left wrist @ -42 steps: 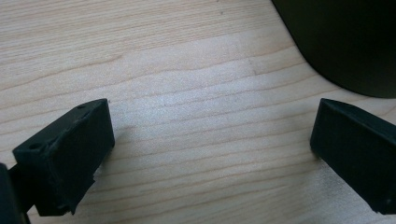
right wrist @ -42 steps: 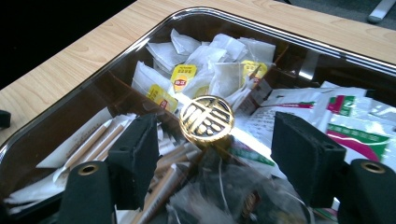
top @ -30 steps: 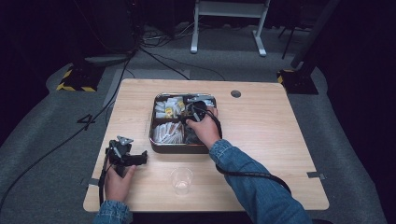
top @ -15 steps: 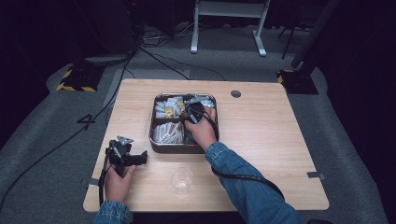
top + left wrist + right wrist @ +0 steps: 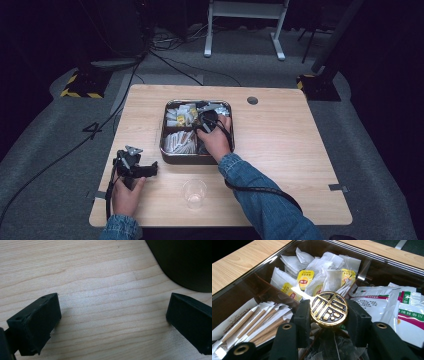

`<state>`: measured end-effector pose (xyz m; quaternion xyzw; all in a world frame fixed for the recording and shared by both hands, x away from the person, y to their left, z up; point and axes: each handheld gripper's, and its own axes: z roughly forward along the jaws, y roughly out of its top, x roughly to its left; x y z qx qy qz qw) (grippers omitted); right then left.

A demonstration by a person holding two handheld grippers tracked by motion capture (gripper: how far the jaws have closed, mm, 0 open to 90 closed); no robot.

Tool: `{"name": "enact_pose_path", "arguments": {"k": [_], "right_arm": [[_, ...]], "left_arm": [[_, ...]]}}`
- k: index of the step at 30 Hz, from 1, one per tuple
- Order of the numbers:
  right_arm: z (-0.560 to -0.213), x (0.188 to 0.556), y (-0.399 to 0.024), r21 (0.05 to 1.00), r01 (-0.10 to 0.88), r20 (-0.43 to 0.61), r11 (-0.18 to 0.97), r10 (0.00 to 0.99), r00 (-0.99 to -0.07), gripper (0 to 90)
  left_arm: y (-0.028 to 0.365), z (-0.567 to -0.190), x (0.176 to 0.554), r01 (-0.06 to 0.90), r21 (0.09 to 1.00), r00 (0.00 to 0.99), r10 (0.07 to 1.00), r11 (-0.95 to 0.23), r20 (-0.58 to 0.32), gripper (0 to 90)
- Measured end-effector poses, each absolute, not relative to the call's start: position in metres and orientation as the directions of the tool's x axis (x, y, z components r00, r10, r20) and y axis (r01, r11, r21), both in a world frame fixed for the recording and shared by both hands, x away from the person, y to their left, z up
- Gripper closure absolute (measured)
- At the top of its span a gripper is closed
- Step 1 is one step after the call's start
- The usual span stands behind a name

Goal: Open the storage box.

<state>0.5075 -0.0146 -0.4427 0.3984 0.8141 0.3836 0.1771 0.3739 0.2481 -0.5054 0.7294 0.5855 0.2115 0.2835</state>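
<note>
Right gripper view checked first: right gripper (image 5: 329, 315) clamped on a round gold knob (image 5: 329, 308), jaws having just been closing, pads now pressed against both sides of the disc. Knob metallic, glossy, embossed with a dark relief pattern; apparently the handle of a glass lid (image 5: 329, 345), transparent and reflective, directly below the jaws. Beyond the fingertips, inside the metal tray (image 5: 372, 256): white paper tea bags (image 5: 322, 275) with yellow tags, soft and crumpled. Left of the jaws: wooden stir sticks (image 5: 259, 322) in white paper sleeves, long and thin. Right of the jaws: flat glossy sachets (image 5: 387, 300), white with green and magenta print

High view: right gripper (image 5: 207, 119) held low over the tray (image 5: 162, 145), hand wrapped round it. Left gripper (image 5: 145, 170) resting on the pale wood-grain table (image 5: 280, 150), near the tray corner. Clear plastic cup (image 5: 194, 193) standing between the two forearms, nearer the person

Left gripper view: left gripper (image 5: 112, 320) with jaws wide apart, nothing between them, bare table (image 5: 100, 290) beneath

Step judged in hand: grip on the knob secured, lift not yet begun. Next move judged to call for a straight, level rise so the lid clears the rim without tipping or slipping from the smooth metal
</note>
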Motion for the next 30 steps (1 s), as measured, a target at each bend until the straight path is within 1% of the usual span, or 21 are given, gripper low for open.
{"name": "enact_pose_path", "arguments": {"k": [10,19,20,30], "right_arm": [[-0.438,0.508,-0.018,0.769,0.524,0.047,0.367,0.785,-0.618,58.9],[-0.414,0.504,-0.028,0.791,0.500,0.056,0.354,0.770,-0.635,58.9],[-0.407,0.503,-0.031,0.796,0.489,0.053,0.356,0.765,-0.642,58.9],[-0.385,0.494,-0.042,0.814,0.459,0.046,0.356,0.749,-0.661,58.8]], "left_arm": [[0.248,-0.505,0.374,0.734,0.661,0.228,0.973,-0.156,-0.023,0.1],[0.248,-0.505,0.374,0.734,0.661,0.228,0.973,-0.156,-0.023,0.1],[0.248,-0.505,0.374,0.734,0.661,0.228,0.973,-0.156,-0.023,0.1],[0.248,-0.505,0.374,0.733,0.662,0.227,0.974,-0.156,-0.022,0.1]]}}
